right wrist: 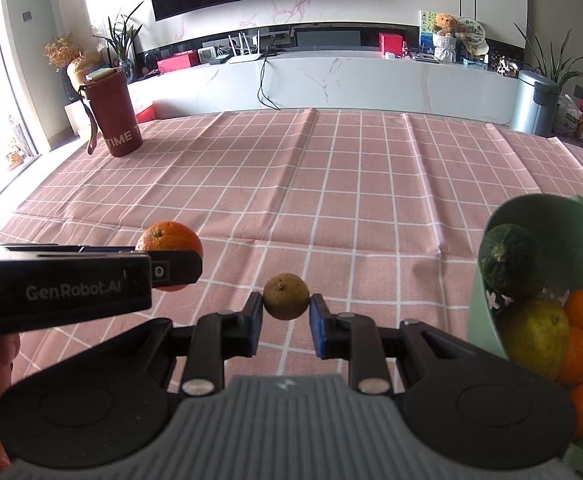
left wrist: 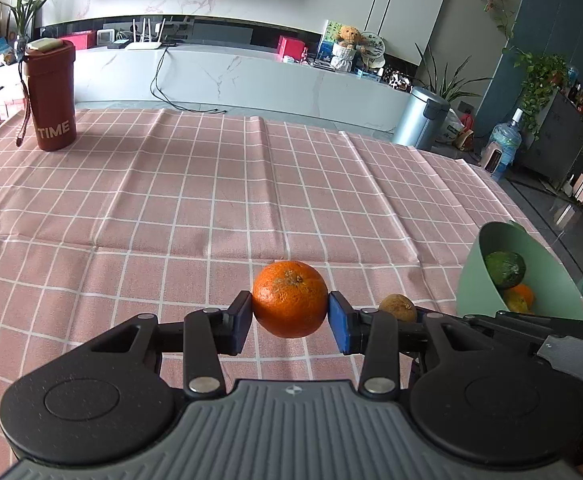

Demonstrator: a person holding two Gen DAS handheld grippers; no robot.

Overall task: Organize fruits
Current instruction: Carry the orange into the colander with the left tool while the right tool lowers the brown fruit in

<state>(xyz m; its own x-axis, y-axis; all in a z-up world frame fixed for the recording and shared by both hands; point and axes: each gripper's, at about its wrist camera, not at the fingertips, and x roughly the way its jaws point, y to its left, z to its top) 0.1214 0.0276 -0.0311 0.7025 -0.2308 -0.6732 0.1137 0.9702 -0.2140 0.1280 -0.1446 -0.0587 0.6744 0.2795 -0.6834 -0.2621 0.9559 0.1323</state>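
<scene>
Orange mandarin [left wrist: 290, 299] clamped in left fingers [left wrist: 240, 325]; right fingers [right wrist: 254, 320] grip dull yellow-green fruit [right wrist: 286, 296].

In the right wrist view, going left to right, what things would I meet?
Red tumbler → orange held by the left tool → small yellow-green fruit in the right tool → green bowl of fruit.

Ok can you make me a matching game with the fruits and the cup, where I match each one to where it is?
Things:
1. orange
2. small yellow-green fruit
3. dark green fruit
4. red TIME cup

Places:
A. inside the green bowl
B. between the left gripper's pads
C. standing at the far left of the tablecloth
D. between the right gripper's pads

Pairs: 1-B, 2-D, 3-A, 4-C
</scene>
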